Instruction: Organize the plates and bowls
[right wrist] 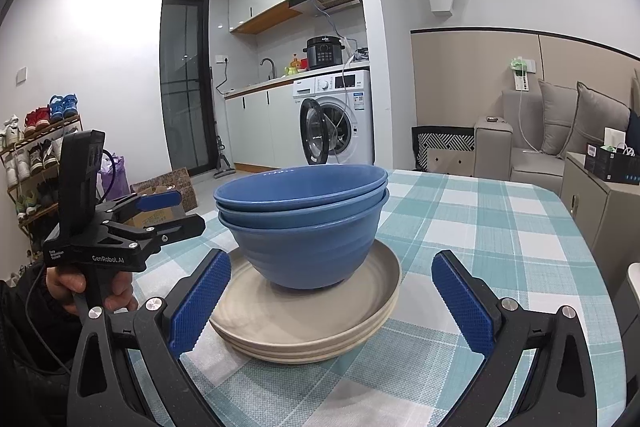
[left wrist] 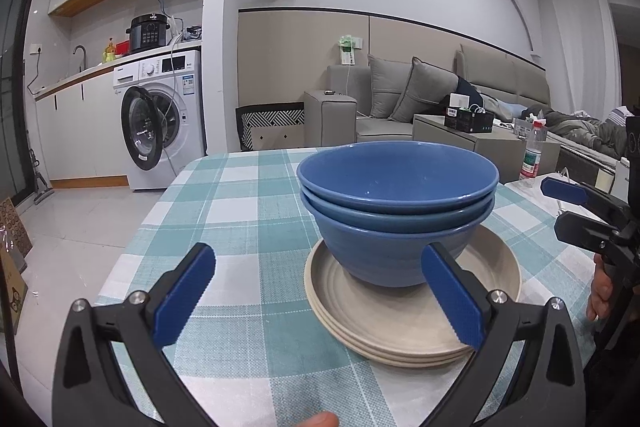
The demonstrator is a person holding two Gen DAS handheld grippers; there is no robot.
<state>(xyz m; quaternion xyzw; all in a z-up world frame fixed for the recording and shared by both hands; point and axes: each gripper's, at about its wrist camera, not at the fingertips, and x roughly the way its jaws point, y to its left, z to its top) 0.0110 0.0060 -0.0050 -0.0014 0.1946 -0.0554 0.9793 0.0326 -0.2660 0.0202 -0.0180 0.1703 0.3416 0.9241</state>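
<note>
Three blue bowls (left wrist: 396, 211) sit nested one inside another on a stack of three beige plates (left wrist: 412, 311), the whole pile standing near the middle of a table under a teal and white checked cloth (left wrist: 224, 195). The bowls look like glazed ceramic, smooth and slightly glossy, with faint horizontal ridges on the lowest one's outer wall and thin rolled rims; the top two lean a little off level, so the nest is not seated true. The plates are matte, shallow and round, with concentric rings in the well and their edges slightly staggered. The likely trouble is a sideways nudge: a finger catching a bowl rim could tip the leaning bowls out, or slide the small foot of the lowest bowl across the smooth plate. A pull on the cloth, which looks woven and loose, would shift everything at once. The left gripper (left wrist: 320, 303) hangs just short of the stack with its ribbed blue pads (left wrist: 184, 299) spread wide and nothing between them; the right gripper (right wrist: 332, 303) faces the pile from the other side, equally wide and empty, with one pad just in front of the plates' edge.
</note>
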